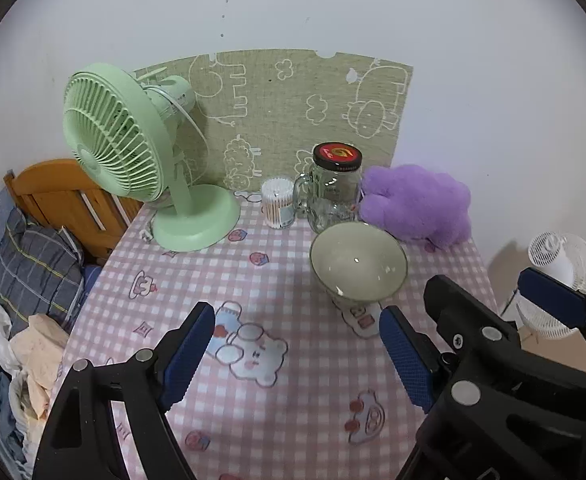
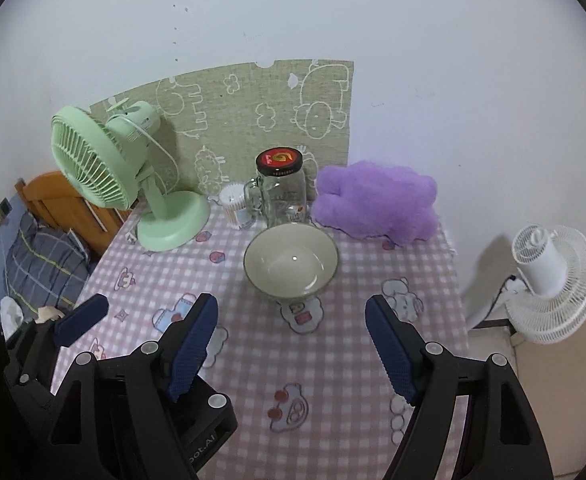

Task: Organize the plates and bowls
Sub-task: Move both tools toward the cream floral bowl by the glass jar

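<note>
Left jaws: your left gripper [image 1: 297,344] hangs over the checked cloth with its pads spread wide and nothing between them; the bowl [image 1: 358,266] sits ahead and off to the right of that gap, apart from both pads.

Right jaws: your right gripper [image 2: 291,340] is just as wide apart and just as empty; here the bowl [image 2: 291,266] lies dead ahead, lined up with the middle of the gap, a short reach beyond the fingertips.

Nearer hand: by my read the right one has the straighter line in; the left would have to swing across to the right first.

Bowl: upright on the table [image 2: 333,380], mouth up, round, so no long axis to square to; any rim point will do, and I'd take the near rim.

Beyond the bowl: the glass jar [image 2: 283,188] with its dark lid stands just behind it, the cotton swab tub [image 2: 235,208] to the jar's left, the purple plush [image 2: 377,200] to its right; close company, so overshooting the rim looks risky.

Far left of the jaws: the green fan [image 2: 105,168] stands well clear of the bowl.

Hard to make out: no plate shows in either view; the bowl's foot is hidden under its own belly; whether the bowl touches the jar I cannot tell.
</note>
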Demonstrator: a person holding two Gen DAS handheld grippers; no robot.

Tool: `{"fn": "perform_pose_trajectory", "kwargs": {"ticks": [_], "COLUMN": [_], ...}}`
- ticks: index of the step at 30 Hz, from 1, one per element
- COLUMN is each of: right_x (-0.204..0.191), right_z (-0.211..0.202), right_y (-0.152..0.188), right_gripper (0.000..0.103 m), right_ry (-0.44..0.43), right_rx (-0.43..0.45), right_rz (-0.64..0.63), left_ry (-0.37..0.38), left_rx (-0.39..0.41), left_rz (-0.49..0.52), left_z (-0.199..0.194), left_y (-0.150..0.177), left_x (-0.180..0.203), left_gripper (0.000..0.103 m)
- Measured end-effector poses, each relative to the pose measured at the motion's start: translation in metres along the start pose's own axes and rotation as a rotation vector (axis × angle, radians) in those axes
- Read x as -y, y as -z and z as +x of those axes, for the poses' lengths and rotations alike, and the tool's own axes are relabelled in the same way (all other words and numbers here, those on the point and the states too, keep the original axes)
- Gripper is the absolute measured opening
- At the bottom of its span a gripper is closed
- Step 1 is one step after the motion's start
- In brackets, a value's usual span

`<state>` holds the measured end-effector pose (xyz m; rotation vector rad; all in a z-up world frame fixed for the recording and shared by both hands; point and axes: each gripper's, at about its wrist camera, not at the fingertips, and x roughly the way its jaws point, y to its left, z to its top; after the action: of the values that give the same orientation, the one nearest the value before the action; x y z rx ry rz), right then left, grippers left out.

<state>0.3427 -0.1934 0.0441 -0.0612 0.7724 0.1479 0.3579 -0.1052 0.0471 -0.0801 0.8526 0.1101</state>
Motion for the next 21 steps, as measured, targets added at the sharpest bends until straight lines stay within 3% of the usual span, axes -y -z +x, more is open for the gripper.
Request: {"fn": "perform_pose_trajectory", "kwargs": {"ticks": [14,21], "right_x": [0.021,0.028], "right_z": [0.081,0.124], "right_y": [-0.042,-0.046], "right_gripper": [0.079,0.069], "right_ry": [0.036,0.043], "right_rx": [0.002,-0.022], "right_rz": [0.028,0.056], "left_ry": [-0.016,-0.011], "left_rx": [0.005,-0.019], "left_rz": [0.031,0.061], "left_z": [0.078,0.12], "left_y": [-0.04,-0.048], "left_x": [0.009,0.015], "left_gripper": [0.08,0.076]}}
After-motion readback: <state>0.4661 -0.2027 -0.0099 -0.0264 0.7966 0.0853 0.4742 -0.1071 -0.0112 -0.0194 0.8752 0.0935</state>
